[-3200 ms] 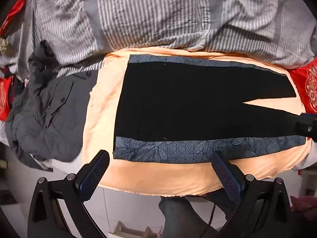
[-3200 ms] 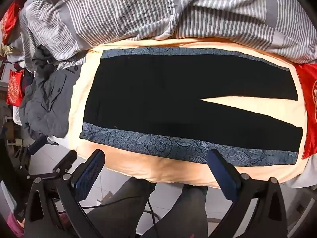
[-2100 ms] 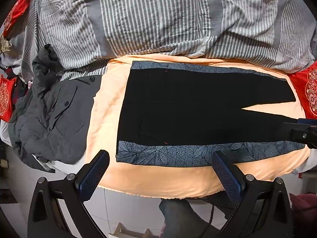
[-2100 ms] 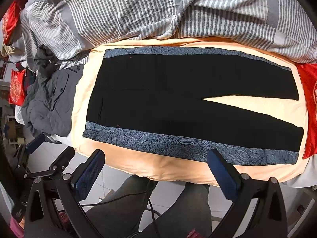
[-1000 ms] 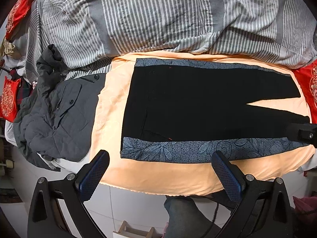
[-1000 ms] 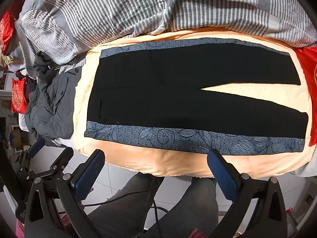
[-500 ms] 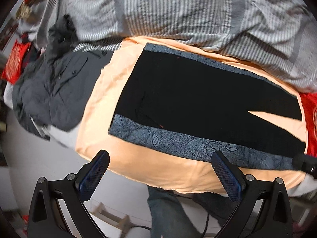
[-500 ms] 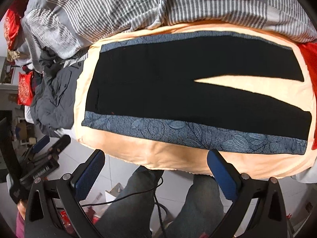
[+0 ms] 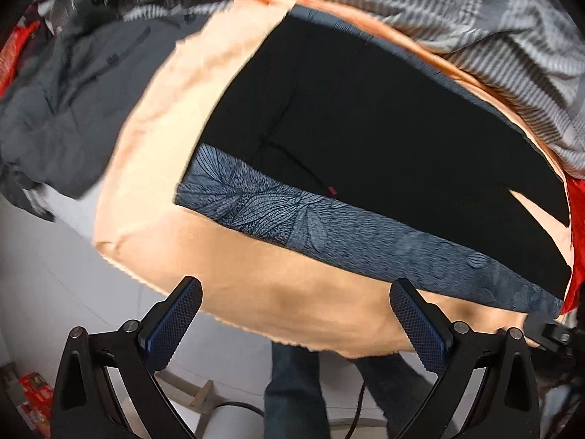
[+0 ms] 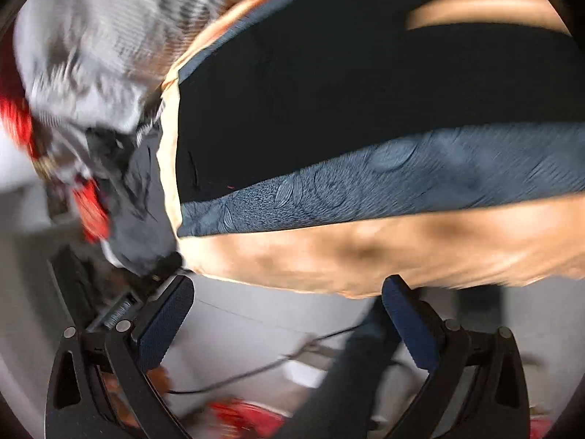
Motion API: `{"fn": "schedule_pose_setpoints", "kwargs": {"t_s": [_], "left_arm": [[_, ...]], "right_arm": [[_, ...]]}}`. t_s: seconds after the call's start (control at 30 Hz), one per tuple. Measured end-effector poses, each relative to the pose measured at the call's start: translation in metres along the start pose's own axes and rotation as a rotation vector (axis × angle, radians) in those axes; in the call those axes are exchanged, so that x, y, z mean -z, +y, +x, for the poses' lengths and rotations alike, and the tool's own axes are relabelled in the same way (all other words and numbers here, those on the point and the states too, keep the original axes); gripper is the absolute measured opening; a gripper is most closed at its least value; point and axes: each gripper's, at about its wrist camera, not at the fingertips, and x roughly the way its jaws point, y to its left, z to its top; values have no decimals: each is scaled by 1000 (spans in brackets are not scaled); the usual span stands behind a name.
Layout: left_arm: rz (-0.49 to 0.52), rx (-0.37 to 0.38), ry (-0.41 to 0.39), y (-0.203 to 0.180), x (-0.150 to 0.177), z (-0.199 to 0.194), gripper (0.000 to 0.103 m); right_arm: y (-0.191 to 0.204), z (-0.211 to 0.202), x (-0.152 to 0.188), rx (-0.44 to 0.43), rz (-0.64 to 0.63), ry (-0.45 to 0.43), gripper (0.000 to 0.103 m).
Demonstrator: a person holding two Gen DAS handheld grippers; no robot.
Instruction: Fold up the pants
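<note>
Black pants (image 9: 384, 124) with a blue leaf-patterned side band (image 9: 329, 226) lie flat on a peach sheet (image 9: 292, 292), waist to the left, legs running right. My left gripper (image 9: 296, 314) hangs open just off the sheet's near edge, below the waist corner, holding nothing. In the blurred right wrist view the same pants (image 10: 347, 102) and band (image 10: 365, 186) fill the upper frame. My right gripper (image 10: 289, 314) is open and empty below the sheet's near edge (image 10: 347, 256).
A grey-striped duvet (image 9: 457, 11) is bunched behind the pants. Dark grey clothes (image 9: 73, 102) are piled to the left of the sheet. A red cushion (image 9: 576, 241) sits at the leg end. A person's legs in jeans (image 9: 296, 387) stand on the tiled floor below.
Both grippers have dropped lower and closer to the near edge of the bed, toward the waist end. Both views tilted and the right one blurred. Both jaws stayed open.
</note>
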Motion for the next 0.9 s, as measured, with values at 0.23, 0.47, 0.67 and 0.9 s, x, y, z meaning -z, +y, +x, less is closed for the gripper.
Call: {"fn": "schedule_pose_setpoints", "kwargs": {"t_s": [0.23, 0.47, 0.67, 0.9], "left_arm": [[-30, 116, 27, 19, -4, 52, 103], [-32, 186, 40, 24, -11, 80, 103], [-114, 284, 50, 29, -15, 83, 103], [-243, 332, 44, 37, -25, 86, 103]], "right_arm": [[-61, 71, 0, -245, 238, -92, 90], [-73, 101, -16, -367, 245, -133, 88], [-56, 87, -23, -497, 242, -142, 43], [-35, 78, -31, -479, 216, -115, 14]]}}
